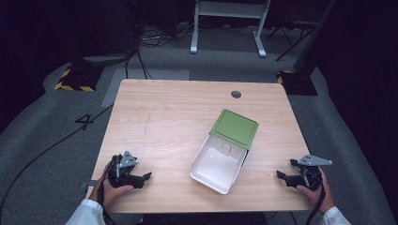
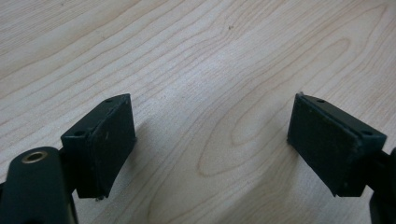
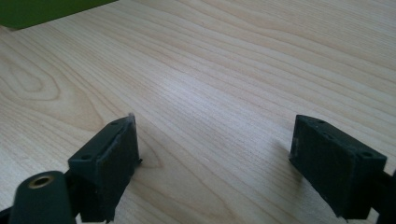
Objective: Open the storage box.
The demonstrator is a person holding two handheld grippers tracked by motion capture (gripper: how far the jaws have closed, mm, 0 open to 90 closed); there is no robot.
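A white box [image 1: 219, 165] lies open on the wooden table [image 1: 164, 122], right of the table's middle and turned at a slant. Its green lid [image 1: 234, 128] is folded back flat toward the table's far edge, below the round cable hole [image 1: 236, 94].

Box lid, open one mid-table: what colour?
Green; the flat square lid shows best in the high view.
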